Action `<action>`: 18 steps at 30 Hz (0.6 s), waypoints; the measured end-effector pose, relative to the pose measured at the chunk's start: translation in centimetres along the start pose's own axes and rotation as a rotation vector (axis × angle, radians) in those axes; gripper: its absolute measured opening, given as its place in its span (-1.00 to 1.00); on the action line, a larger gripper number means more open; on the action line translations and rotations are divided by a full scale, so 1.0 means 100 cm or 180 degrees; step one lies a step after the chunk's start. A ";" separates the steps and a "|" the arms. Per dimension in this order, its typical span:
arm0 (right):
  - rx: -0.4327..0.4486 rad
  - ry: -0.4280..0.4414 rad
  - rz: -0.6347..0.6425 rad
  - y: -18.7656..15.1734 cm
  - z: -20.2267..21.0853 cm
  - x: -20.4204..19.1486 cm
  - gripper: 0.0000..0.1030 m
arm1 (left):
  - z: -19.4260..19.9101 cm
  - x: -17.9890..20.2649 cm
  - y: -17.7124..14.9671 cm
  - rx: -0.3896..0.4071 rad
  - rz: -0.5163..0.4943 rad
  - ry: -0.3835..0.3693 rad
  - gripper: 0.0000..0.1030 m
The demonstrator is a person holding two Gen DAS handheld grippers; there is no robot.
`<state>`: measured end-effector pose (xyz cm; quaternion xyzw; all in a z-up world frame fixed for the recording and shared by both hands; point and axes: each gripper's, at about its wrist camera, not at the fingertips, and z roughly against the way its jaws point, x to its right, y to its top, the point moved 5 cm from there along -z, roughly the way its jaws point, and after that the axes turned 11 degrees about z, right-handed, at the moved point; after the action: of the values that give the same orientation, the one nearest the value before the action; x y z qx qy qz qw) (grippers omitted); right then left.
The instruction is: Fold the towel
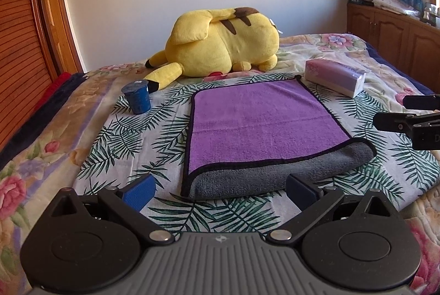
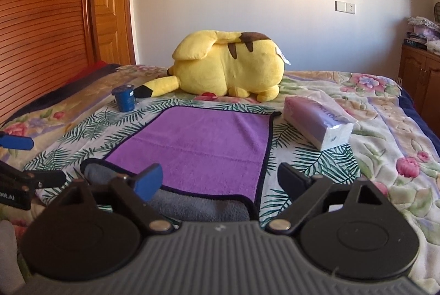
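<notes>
The left gripper and right gripper are both hovering with jaws spread wide, gripping nothing. The purple towel is lying folded just ahead of them. Ahead-left is sitting a blue cup, its contents hidden under a lid.

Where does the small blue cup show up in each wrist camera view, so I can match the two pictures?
Left wrist view: the blue cup stands left of centre, left of the purple towel.
Right wrist view: the blue cup is upper left, beyond the towel's far left corner.
Shared landmark: the yellow plush toy, whose black-tipped ear lies beside the cup.
</notes>
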<state>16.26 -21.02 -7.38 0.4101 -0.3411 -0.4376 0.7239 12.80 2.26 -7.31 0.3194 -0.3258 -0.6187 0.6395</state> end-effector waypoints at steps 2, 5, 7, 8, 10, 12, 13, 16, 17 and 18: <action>-0.0025 0.0005 0.0001 0.000 -0.005 0.000 0.75 | -0.005 -0.002 0.001 -0.0016 -0.0002 0.0003 0.98; -0.0079 0.0012 0.0002 -0.002 -0.012 0.001 0.74 | -0.011 -0.003 0.002 -0.0041 0.0000 -0.0007 0.97; -0.0129 0.0027 0.0000 -0.004 -0.017 0.001 0.74 | -0.016 -0.004 0.003 -0.0060 -0.0011 -0.0006 0.95; -0.0153 0.0036 -0.0001 -0.005 -0.019 0.001 0.74 | -0.018 -0.004 0.004 -0.0069 -0.0020 -0.0006 0.93; -0.0204 0.0057 0.0006 -0.007 -0.023 0.002 0.74 | -0.023 -0.004 0.005 -0.0081 -0.0040 -0.0003 0.91; -0.0249 0.0077 0.0015 -0.009 -0.028 0.002 0.73 | -0.028 -0.006 0.006 -0.0090 -0.0049 0.0004 0.88; -0.0269 0.0083 0.0018 -0.009 -0.030 0.002 0.73 | -0.031 -0.007 0.007 -0.0095 -0.0049 0.0005 0.88; -0.0332 0.0099 0.0008 -0.010 -0.038 0.004 0.73 | -0.041 -0.012 0.008 -0.0134 -0.0026 0.0014 0.85; -0.0357 0.0104 0.0000 -0.011 -0.040 0.005 0.72 | -0.044 -0.014 0.009 -0.0149 -0.0015 0.0014 0.82; -0.0379 0.0109 -0.0008 -0.012 -0.042 0.006 0.72 | -0.047 -0.016 0.009 -0.0163 -0.0004 0.0016 0.80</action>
<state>19.67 -20.63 -10.19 0.3741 -0.3015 -0.4509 0.7522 17.14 3.92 -9.36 0.3047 -0.3081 -0.6265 0.6479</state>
